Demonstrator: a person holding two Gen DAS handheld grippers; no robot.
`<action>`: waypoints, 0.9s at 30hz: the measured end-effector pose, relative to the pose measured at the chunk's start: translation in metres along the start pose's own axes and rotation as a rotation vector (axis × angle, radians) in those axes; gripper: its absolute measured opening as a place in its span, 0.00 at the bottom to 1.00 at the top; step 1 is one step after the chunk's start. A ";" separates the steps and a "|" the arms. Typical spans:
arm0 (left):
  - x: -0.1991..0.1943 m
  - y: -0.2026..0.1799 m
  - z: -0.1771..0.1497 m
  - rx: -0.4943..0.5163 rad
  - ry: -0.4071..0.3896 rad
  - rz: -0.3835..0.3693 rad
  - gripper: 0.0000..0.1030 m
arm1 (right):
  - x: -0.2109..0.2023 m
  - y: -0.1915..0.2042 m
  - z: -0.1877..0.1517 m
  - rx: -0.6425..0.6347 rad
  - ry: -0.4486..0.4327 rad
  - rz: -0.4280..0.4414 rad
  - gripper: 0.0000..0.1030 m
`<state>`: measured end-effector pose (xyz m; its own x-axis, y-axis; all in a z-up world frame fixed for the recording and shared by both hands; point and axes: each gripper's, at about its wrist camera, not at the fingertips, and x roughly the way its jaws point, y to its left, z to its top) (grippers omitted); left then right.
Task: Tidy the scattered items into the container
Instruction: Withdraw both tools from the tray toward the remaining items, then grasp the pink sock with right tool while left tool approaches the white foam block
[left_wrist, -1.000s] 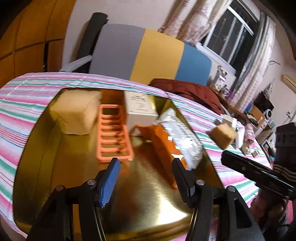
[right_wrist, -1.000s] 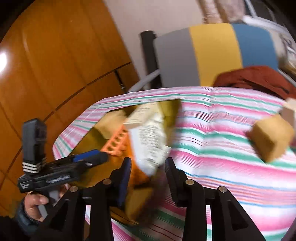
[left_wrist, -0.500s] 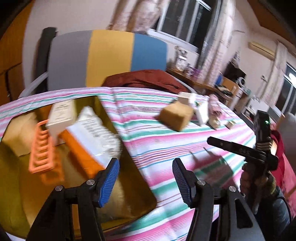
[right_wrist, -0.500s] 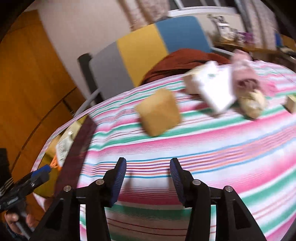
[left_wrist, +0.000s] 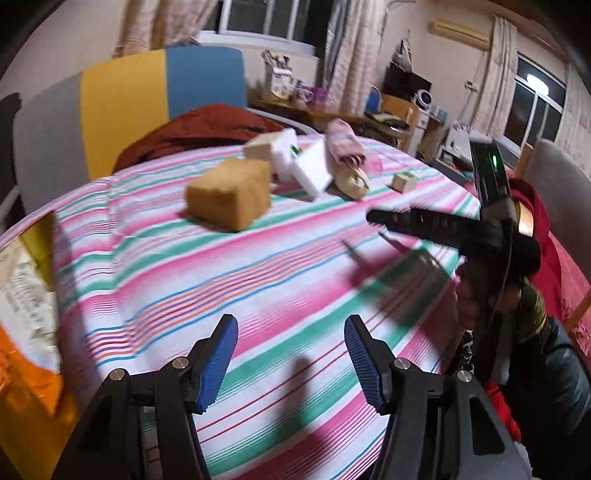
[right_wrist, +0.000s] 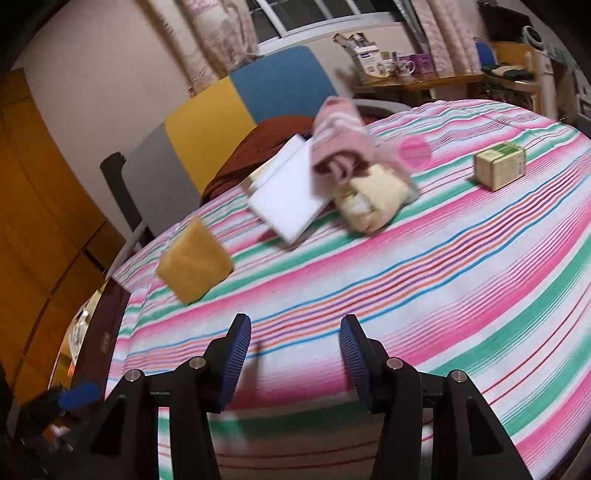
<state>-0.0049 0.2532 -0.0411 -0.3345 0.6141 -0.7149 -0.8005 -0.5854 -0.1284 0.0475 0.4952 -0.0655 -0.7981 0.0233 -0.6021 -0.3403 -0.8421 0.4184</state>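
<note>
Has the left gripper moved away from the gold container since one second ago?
Yes. The left gripper has swung right: the gold container, under it before, now sits at the left edge.

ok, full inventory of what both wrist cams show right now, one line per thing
sponge block: 1, tan-yellow, on the striped cloth, nearest the container
white flat boxes: 2 or more, white, stacked askew mid-table
pink cloth: 1, pink, lying over the white boxes
cream bundle: 1, pale yellow, below the pink cloth
small box: 1, cream and green, far right, alone
container: 1, gold, left edge
snack bag: 1, white and orange, in the container
tablecloth: 1, pink, green and white stripes
left tongs: blue pads, open, empty
right tongs: blue pads, open, empty
</note>
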 end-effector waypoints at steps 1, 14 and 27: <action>0.004 -0.003 0.000 0.008 0.005 -0.003 0.59 | -0.001 -0.003 0.006 0.002 -0.013 -0.006 0.50; 0.026 0.004 0.010 -0.004 0.044 -0.006 0.59 | 0.009 -0.004 0.084 -0.027 -0.171 -0.090 0.51; 0.043 0.003 0.024 -0.024 0.066 -0.021 0.61 | 0.042 -0.013 0.116 -0.016 -0.203 -0.095 0.57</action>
<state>-0.0336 0.2902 -0.0555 -0.2834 0.5903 -0.7558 -0.7944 -0.5860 -0.1598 -0.0395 0.5692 -0.0173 -0.8473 0.2095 -0.4881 -0.4120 -0.8392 0.3550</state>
